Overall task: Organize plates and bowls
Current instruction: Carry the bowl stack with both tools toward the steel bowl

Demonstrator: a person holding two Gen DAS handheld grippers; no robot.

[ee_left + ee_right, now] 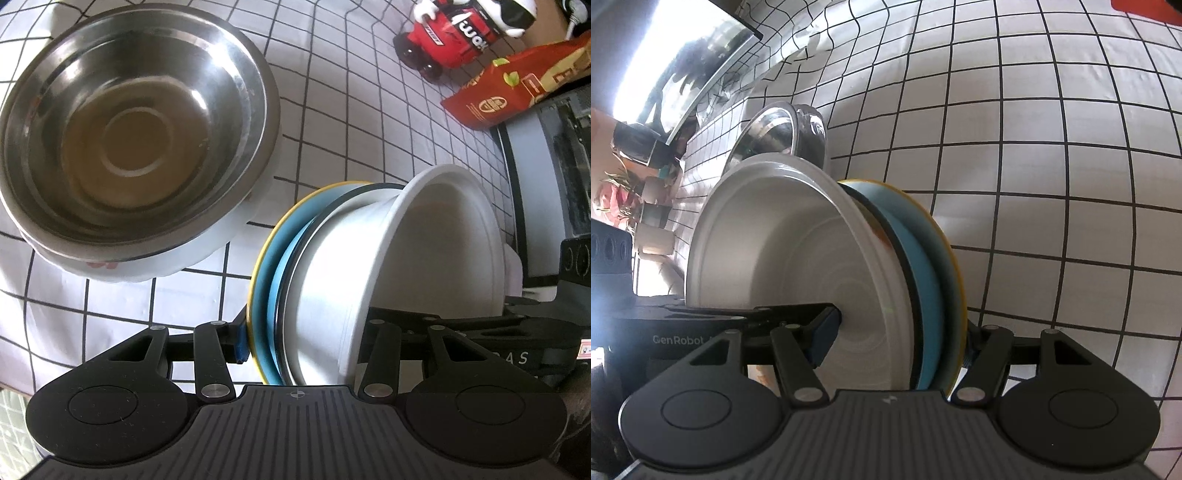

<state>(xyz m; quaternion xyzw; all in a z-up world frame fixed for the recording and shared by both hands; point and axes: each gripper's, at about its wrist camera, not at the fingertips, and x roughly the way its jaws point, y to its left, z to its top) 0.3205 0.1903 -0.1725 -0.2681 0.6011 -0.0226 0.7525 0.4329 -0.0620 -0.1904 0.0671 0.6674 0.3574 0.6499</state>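
Between both pairs of tongs hangs one stack, tipped on edge above the checked cloth (pixel 332 122) of the table: a white bowl (pixel 424 251) nested in a blue plate (pixel 275 280) with a yellow rim.

From the left wrist view, the left tongs (pixel 306 341) are closed on the stack at 6 o'clock. One blue-padded finger (pixel 241 341) presses the plate's back, while the other finger disappears behind the bowl's wall. The right tongs (pixel 517 325) reach in from 3 o'clock. At 10 o'clock a steel bowl (pixel 129 129) sits inside a white bowl with red print (pixel 147 262), resting on the cloth apart from the held stack. At 1 o'clock stand a red bottle (pixel 443 40) and a red carton (pixel 517 88).

From the right wrist view, the right tongs (pixel 901 339) clamp the same stack. One finger (pixel 823 332) lies inside the white bowl (pixel 783 258) against its bottom, and the other is behind the blue plate (pixel 923 266). The steel bowl (pixel 775 133) shows at 11 o'clock beyond the stack, and the left tongs (pixel 665 321) enter at 9 o'clock.
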